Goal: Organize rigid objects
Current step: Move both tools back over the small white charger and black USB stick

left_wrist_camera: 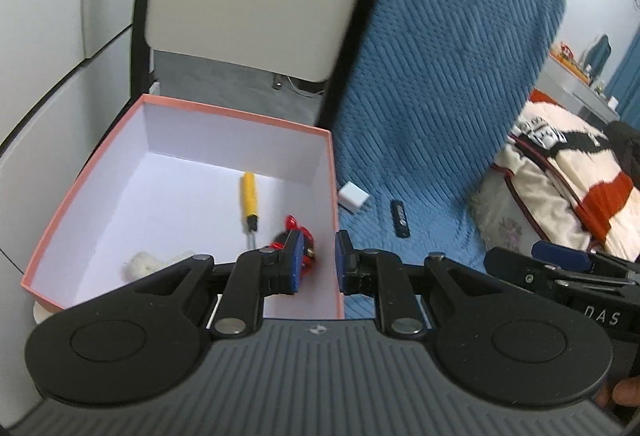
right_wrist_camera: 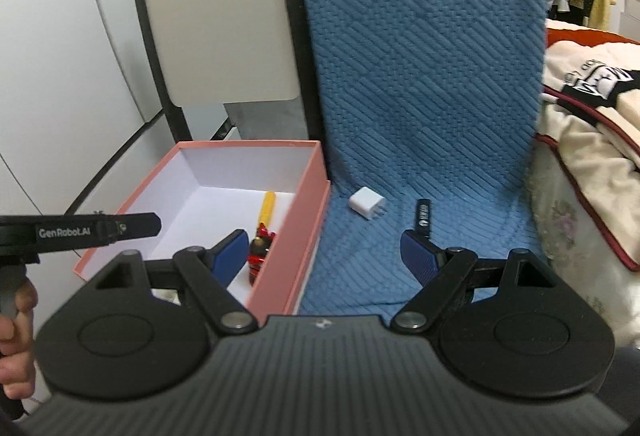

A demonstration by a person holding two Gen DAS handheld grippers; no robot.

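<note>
**Box half filled, two pieces on the blue cover**

From the left wrist camera we see the left gripper [left_wrist_camera: 316,260] low in the middle of the frame, its blue-padded jaws a little apart with nothing between them. They straddle the right wall of the open pink cardboard box with a white inside [left_wrist_camera: 334,180]: one pad hangs over the box floor, the other over the blue quilted seat cover [left_wrist_camera: 440,96]. Inside the box, a yellow-handled screwdriver [left_wrist_camera: 249,196] lies just above the left pad. A small red and black toy figure [left_wrist_camera: 298,232] sits right behind that pad and is partly hidden by it. A white fluffy lump [left_wrist_camera: 140,264] rests at the lower left of the box floor. Outside the box, right of its wall, a white cube-shaped plug charger [left_wrist_camera: 353,197] lies on the cover, and a slim black stick [left_wrist_camera: 400,218] lies further right. Both are above and to the right of the jaws, apart from them. The right gripper [left_wrist_camera: 560,264] enters at the right edge; we cannot tell its state here.

From the right wrist camera we see the right gripper [right_wrist_camera: 324,256] with its jaws spread wide and empty. The box wall [right_wrist_camera: 296,236] runs between them. The toy figure [right_wrist_camera: 260,248] lies beside the left pad, with the screwdriver [right_wrist_camera: 267,206] above it. The charger [right_wrist_camera: 366,208] sits on the cover [right_wrist_camera: 420,56] in the middle of the frame, above the gap between the pads. The black stick [right_wrist_camera: 423,217] lies just above the right pad. The left gripper [right_wrist_camera: 128,226] reaches in from the left edge over the box.
</note>
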